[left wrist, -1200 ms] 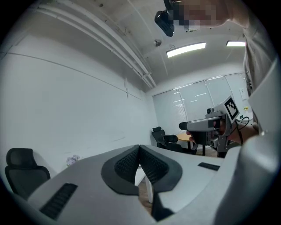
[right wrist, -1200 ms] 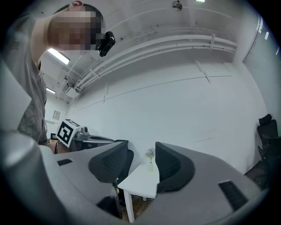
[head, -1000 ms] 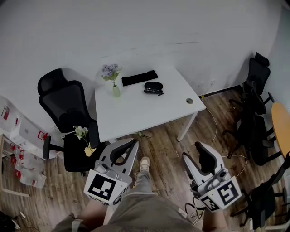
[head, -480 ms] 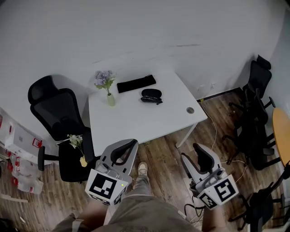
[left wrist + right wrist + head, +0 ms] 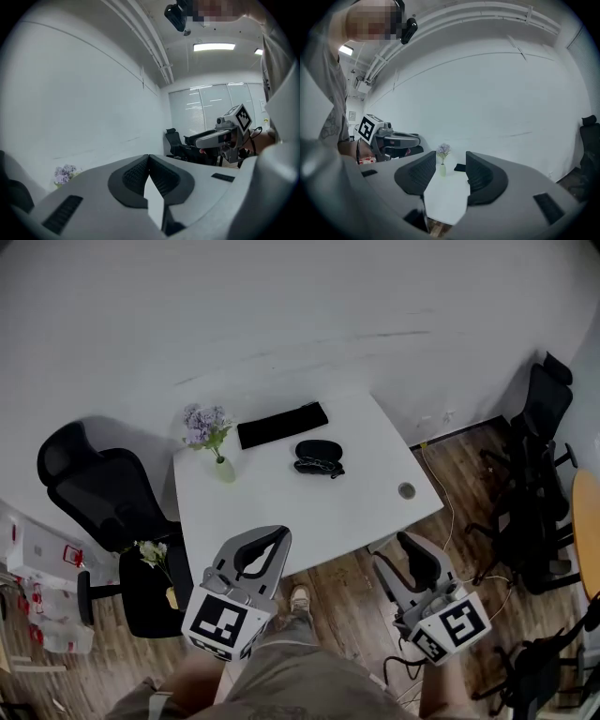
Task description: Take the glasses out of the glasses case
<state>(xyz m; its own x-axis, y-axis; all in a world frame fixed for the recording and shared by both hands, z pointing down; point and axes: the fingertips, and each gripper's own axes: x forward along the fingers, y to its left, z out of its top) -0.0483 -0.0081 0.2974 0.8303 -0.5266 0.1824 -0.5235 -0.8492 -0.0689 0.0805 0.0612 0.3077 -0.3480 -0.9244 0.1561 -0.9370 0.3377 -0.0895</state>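
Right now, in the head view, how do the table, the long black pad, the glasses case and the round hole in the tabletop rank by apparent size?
1. table
2. long black pad
3. glasses case
4. round hole
The last three share one tabletop, so nearness to the camera hardly skews the order.

Grey left gripper point(image 5: 279, 536) and right gripper point(image 5: 392, 554), black ribbed pads point(image 5: 480, 176), black-and-white marker cubes point(image 5: 223, 624); khaki trousers point(image 5: 300, 681), pale shoe point(image 5: 299, 598).

Glasses case point(image 5: 317, 448) on table point(image 5: 300, 514), right of vase point(image 5: 223, 470).
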